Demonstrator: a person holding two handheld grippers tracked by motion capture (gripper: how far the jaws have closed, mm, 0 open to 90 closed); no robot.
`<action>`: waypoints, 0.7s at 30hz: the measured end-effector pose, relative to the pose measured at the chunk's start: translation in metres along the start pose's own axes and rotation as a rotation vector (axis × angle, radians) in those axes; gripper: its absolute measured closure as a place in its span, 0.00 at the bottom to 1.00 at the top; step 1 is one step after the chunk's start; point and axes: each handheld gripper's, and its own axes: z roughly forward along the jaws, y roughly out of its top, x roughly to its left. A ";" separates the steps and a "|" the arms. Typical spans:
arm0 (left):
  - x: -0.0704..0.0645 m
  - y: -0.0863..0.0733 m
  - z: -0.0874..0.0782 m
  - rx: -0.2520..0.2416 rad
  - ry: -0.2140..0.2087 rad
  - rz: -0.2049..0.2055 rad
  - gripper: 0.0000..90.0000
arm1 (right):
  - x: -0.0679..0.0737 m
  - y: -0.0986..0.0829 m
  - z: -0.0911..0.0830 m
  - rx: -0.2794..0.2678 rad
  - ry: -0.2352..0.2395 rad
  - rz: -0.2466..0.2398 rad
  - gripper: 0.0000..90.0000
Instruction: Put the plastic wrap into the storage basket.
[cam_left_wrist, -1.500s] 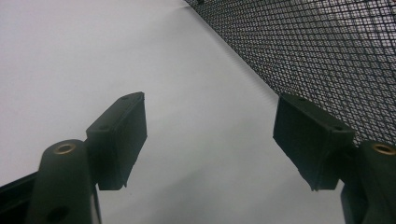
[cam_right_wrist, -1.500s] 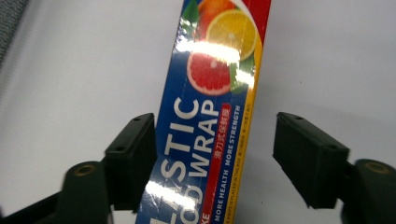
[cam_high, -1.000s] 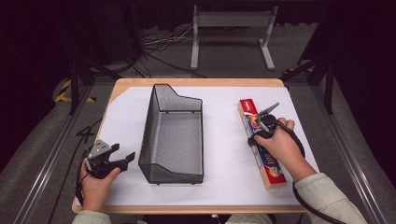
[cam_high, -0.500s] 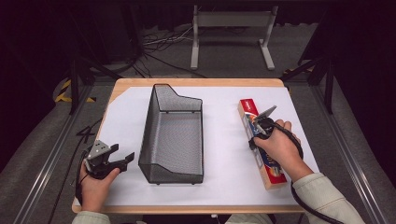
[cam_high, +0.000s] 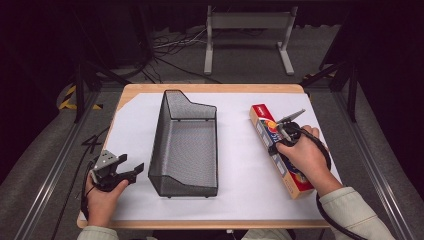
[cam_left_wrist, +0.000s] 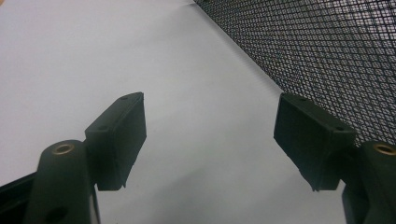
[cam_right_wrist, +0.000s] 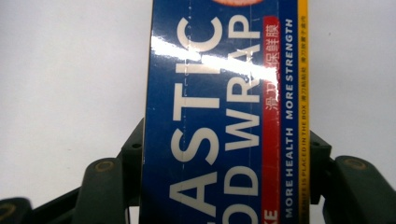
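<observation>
Plastic wrap box (cam_high: 278, 150) is lying on the desk (cam_high: 240, 200), with the right gripper (cam_high: 278, 133) clamping its sides; the left gripper (cam_high: 131, 169) is gaping empty beside the mesh basket (cam_high: 186, 145).

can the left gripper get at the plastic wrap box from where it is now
Probably not directly. The left gripper sits open at the table's near left corner, and the mesh basket stands between it and the plastic wrap box, which the right gripper already straddles.
</observation>
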 end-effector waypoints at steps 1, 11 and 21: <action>0.000 0.000 0.000 0.000 0.001 0.000 0.29 | 0.001 0.000 -0.002 -0.006 0.001 -0.002 0.44; 0.000 0.000 -0.001 -0.002 0.005 0.002 0.29 | 0.019 0.001 -0.029 -0.094 0.005 -0.026 0.44; 0.001 -0.001 -0.003 -0.004 0.014 -0.004 0.29 | 0.041 0.008 -0.045 -0.120 0.035 -0.047 0.44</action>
